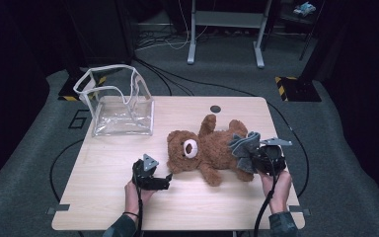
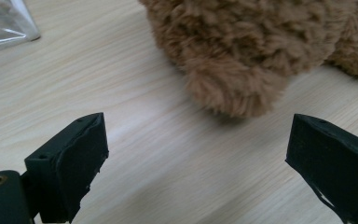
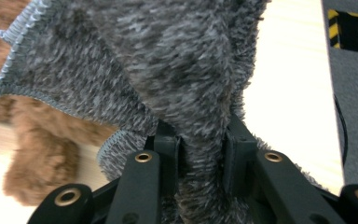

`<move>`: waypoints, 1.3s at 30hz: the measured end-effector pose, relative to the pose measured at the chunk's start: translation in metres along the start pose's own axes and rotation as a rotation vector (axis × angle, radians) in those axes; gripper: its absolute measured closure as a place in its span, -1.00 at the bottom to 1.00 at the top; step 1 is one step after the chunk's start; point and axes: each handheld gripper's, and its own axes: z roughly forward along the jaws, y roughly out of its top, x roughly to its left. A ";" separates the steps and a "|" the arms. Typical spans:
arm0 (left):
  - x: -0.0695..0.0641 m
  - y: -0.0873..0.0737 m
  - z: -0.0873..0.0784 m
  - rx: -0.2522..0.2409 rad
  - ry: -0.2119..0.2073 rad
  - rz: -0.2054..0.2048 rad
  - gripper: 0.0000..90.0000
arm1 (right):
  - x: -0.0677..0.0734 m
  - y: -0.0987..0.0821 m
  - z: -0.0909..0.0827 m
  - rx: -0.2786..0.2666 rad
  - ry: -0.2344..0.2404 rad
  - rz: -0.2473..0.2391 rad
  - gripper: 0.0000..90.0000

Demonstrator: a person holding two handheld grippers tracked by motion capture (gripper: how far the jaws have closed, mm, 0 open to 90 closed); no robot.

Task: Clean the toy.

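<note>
A brown teddy bear [image 1: 207, 148] lies on its back in the middle of the wooden table [image 1: 108, 197]. My right gripper [image 1: 256, 155] is shut on a bunched grey fuzzy cloth [image 1: 242, 148] held over the bear's legs. The right gripper view has the grey cloth [image 3: 177, 70] pinched between the two jaws, with the bear's brown fur [image 3: 46, 154] behind it. My left gripper [image 1: 165, 177] stands open just left of the bear's head. Its jaws are wide apart with bare table between them, and the bear's furry ear [image 2: 233, 88] is a little ahead of them.
A clear plastic bag with white trim [image 1: 118, 103] stands open at the table's far left. A small dark disc [image 1: 215, 108] is set into the table's far edge. Cables run over the grey floor around the table.
</note>
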 end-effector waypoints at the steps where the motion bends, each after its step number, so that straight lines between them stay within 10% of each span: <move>1: -0.004 0.001 0.002 -0.003 -0.006 0.002 -0.88 | -0.003 -0.002 0.001 0.001 -0.006 0.011 0.59; 16: -0.057 0.028 0.012 -0.027 -0.076 0.069 -0.86 | -0.040 -0.016 0.020 0.024 -0.028 0.126 0.59; 31: -0.116 0.040 0.038 0.000 -0.154 0.131 -0.83 | -0.036 -0.019 0.043 0.078 -0.034 0.149 0.58; 39: -0.137 0.045 0.060 0.029 -0.082 0.141 -0.65 | -0.033 -0.025 0.047 0.090 -0.043 0.147 0.58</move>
